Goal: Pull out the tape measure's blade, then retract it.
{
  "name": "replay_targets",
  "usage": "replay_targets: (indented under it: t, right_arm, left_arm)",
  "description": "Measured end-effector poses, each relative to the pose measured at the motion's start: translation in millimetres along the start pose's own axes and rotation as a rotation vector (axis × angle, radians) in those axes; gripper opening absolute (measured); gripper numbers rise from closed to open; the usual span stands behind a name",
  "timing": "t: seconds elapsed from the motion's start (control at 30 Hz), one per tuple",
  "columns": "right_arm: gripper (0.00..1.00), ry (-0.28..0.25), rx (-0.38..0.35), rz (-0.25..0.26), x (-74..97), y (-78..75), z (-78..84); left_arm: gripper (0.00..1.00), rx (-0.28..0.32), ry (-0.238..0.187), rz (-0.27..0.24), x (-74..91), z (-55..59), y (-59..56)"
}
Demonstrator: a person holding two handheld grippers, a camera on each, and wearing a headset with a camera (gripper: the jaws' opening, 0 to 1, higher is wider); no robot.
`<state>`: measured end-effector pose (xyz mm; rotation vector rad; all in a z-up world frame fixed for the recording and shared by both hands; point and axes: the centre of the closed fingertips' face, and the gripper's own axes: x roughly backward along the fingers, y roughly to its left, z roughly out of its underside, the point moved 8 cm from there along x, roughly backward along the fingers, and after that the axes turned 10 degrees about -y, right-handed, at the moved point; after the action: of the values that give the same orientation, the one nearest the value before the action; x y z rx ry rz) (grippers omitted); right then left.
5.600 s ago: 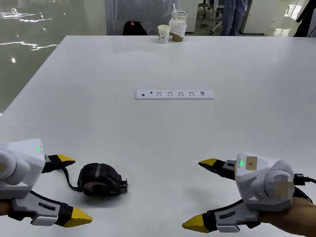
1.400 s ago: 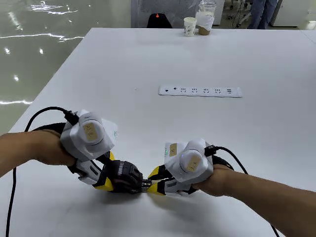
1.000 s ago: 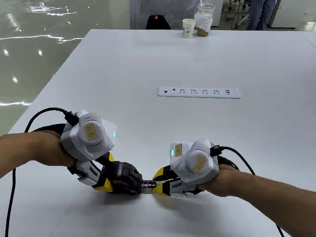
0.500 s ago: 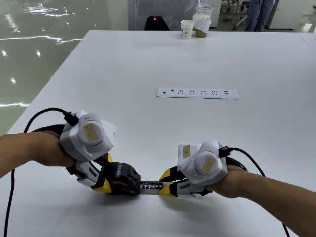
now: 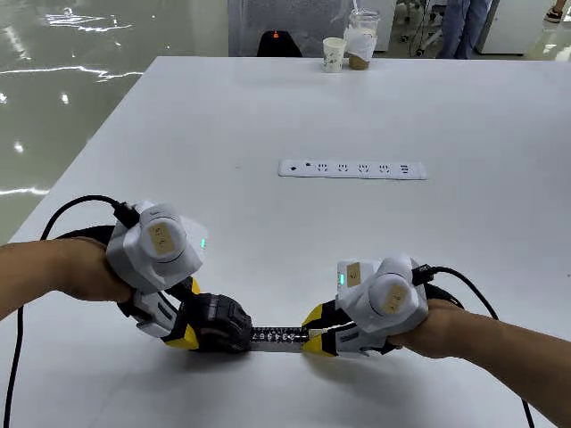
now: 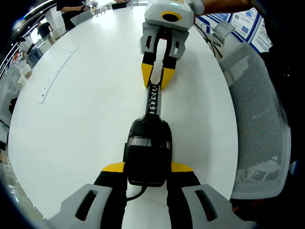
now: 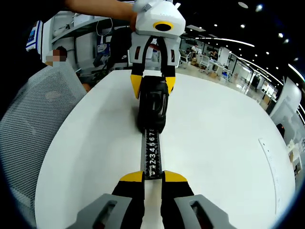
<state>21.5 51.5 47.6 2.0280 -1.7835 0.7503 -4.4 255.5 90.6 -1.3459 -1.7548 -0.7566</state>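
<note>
The black tape measure [image 5: 214,323] sits on the white table [image 5: 357,107], close to the near edge and a bit to the left. The left gripper [image 5: 201,316] squeezes it from both sides. In the left gripper view the two yellow tips of that gripper [image 6: 148,167] press on the sides of the tape measure's case [image 6: 147,148]. A short piece of the blade [image 5: 278,335] sticks out of the case toward the right. It is dark with white numbers on it and lies low over the table. The right gripper [image 5: 314,332] pinches the far end of the blade. In the right gripper view its yellow tips [image 7: 152,177] are closed tight on the blade [image 7: 151,152], and the numbers run away from them to the tape measure [image 7: 153,107], which the left gripper [image 7: 152,85] clamps. The two grippers face each other with the blade [image 6: 152,100] stretched straight between them, and the right gripper [image 6: 157,78] is at its end. Farther back on the table lies a white power strip [image 5: 351,168]. At the far edge stand a paper cup [image 5: 334,53] and a clear cup [image 5: 361,40].
</note>
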Motion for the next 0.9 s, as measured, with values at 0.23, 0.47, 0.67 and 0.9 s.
replay_targets:
  t: [0.23,0.47,0.67,0.9]
  right_arm:
    - [0.08,0.006,-0.003,0.004,6.6,0.6,4.1]
    - [0.08,0.01,-0.012,0.007,13.8,1.3,9.7]
    - [0.08,0.014,-0.018,0.01,19.6,1.2,13.6]
    - [0.08,0.023,-0.022,0.01,27.0,2.6,18.2]
  left_arm:
    - [0.26,0.001,0.001,0.0,0.1,0.2,0.0]
    - [0.26,0.002,0.003,0.001,-0.1,-0.3,-0.3]
    - [0.26,0.002,0.006,0.001,-0.1,-0.6,-0.5]
    - [0.26,0.001,0.008,0.002,-0.1,-1.1,-0.6]
